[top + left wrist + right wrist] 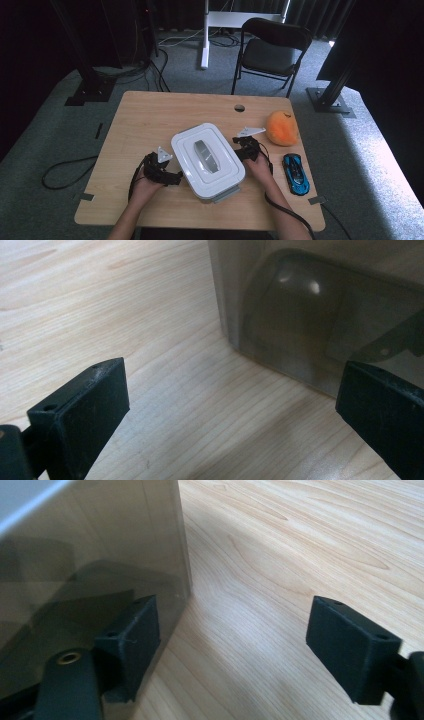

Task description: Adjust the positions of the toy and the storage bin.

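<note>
A box with a white lid (pixel 207 159) and smoky see-through walls stands in the middle of the wooden table (pixel 150 120). My left gripper (pixel 175 176) lies at the box's left side, jaws wide open. In the left gripper view the box's rounded corner (pixel 300 315) sits just beyond the gripper (pixel 230 405), with bare wood between the jaws. My right gripper (pixel 242 150) is at the box's right side, also open. In the right gripper view the box wall (pixel 90 555) stands right beside one jaw of that gripper (pixel 232 645), and nothing is between the jaws.
An orange soft ball (pixel 282 128) lies at the table's back right, and a blue toy car (pixel 296 173) sits nearer the front right. A cable hole (pixel 239 107) is near the back edge. A black folding chair (pixel 272 50) stands beyond the table.
</note>
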The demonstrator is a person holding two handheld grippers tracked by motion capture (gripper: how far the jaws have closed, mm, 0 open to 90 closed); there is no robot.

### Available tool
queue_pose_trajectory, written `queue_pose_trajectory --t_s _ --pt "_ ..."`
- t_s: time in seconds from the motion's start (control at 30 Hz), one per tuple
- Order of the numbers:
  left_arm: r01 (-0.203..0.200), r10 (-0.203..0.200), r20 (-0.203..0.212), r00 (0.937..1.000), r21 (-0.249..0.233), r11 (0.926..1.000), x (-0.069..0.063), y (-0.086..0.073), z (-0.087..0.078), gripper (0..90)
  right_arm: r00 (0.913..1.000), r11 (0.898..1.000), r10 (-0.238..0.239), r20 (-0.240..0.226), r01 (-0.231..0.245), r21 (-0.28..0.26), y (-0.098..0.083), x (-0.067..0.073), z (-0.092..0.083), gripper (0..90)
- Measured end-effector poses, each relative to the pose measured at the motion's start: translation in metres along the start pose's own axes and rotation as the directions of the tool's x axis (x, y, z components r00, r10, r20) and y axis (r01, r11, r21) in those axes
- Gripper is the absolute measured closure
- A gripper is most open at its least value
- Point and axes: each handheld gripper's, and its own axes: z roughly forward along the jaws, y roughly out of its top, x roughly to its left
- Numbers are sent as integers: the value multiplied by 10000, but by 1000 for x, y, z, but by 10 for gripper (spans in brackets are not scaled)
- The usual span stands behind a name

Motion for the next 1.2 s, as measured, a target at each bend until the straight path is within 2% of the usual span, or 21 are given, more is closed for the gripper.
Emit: queue_pose_trajectory --t_s 0.1,0.27,0.33,0.53,0.63,0.73,0.87,0.97,1.0,1.2 --pt "142 -141 42 9999 -18 9999 5 -5 1 11 9995 9998 -81 307 76 180 -4 -1 -2 191" --pt "247 -243 158 9996 -220 9995 12 -13 0 11 9991 9999 112 399 -114 28 -10 -5 -10 190" --pt "273 -267 205 9994 -308 9992 16 -17 -1 11 9986 10000 38 526 -43 89 -12 -4 -13 183" --pt "270 -265 248 9993 -196 9994 24 -29 -2 11 9972 9999 110 735 -109 -23 -19 -2 -24 169" --pt "310 -309 40 9995 -102 9995 29 -35 -4 11 9976 9998 210 653 -206 -71 -22 -2 -29 169" --pt "514 -514 -4 9987 -102 9986 34 -39 -6 11 9980 9996 261 569 -254 -128 -25 -1 -35 163" --pt "736 -738 -126 9972 -149 9972 43 -47 -13 11 9972 9995 241 706 -226 -225 -29 1 -43 158" --pt "750 -754 -211 9969 -194 9970 47 -51 -17 11 9971 9992 294 705 -275 -274 -31 2 -48 158" --pt "804 -810 -390 9959 -188 9966 52 -56 -22 11 9966 9986 358 743 -329 -402 -33 2 -55 158" --pt "949 -956 -597 9936 -156 9954 62 -68 -27 11 9963 9980 344 783 -301 -552 -34 3 -70 141"
